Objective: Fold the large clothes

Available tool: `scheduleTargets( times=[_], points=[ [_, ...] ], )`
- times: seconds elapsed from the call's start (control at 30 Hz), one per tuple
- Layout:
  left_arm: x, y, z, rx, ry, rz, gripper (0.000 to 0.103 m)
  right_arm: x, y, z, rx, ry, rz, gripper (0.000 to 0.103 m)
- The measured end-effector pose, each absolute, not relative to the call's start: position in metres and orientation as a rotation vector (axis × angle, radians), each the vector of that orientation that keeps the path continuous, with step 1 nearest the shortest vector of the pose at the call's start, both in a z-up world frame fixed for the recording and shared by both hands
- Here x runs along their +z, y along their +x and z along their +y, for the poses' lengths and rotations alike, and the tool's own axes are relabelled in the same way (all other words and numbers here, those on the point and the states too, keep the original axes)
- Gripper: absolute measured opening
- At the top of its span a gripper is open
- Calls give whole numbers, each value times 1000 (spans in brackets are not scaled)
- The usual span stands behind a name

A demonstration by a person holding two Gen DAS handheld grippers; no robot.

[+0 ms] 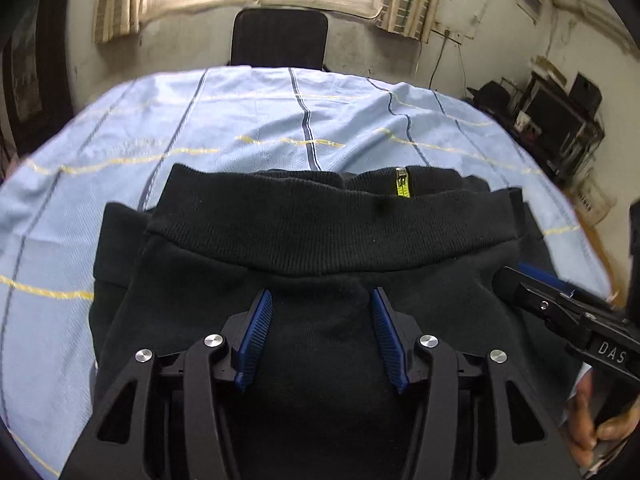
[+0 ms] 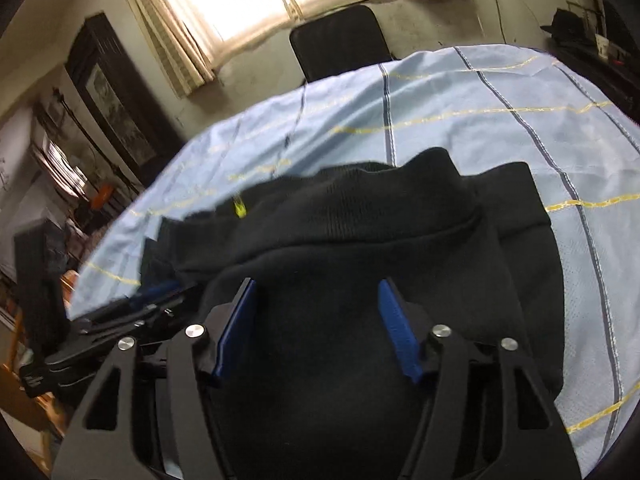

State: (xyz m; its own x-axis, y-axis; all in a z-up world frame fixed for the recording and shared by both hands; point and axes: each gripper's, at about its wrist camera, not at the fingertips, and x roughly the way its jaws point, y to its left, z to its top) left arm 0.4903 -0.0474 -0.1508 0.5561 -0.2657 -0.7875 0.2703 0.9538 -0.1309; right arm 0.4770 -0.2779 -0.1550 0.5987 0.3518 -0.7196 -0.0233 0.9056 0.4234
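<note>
Both the left gripper (image 1: 322, 300) and right gripper (image 2: 316, 292) gape empty over the folded black knit jacket (image 1: 320, 240), whose yellow zipper pull (image 1: 401, 184) shows sharply only in the left view.

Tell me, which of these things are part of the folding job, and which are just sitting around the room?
Part of the job:
- black garment, folded on the blue cloth
- left gripper, jaws open
- right gripper, jaws open

Just lying about:
- blue striped cloth covering the table
- black chair
- curtains
- cluttered shelf
</note>
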Motion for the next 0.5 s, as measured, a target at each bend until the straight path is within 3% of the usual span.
scheduleTargets(
  times=[0.33, 0.4, 0.5],
  points=[
    [-119, 459, -42, -360, -36, 920, 53, -142, 462, -286, 245, 449, 909, 58],
    [-111, 445, -44, -392, -34, 927, 53, -128, 449, -284, 265, 466, 876, 87],
    [-109, 426, -45, -400, -35, 927, 55, -108, 422, -282, 295, 527, 787, 92]
  ],
)
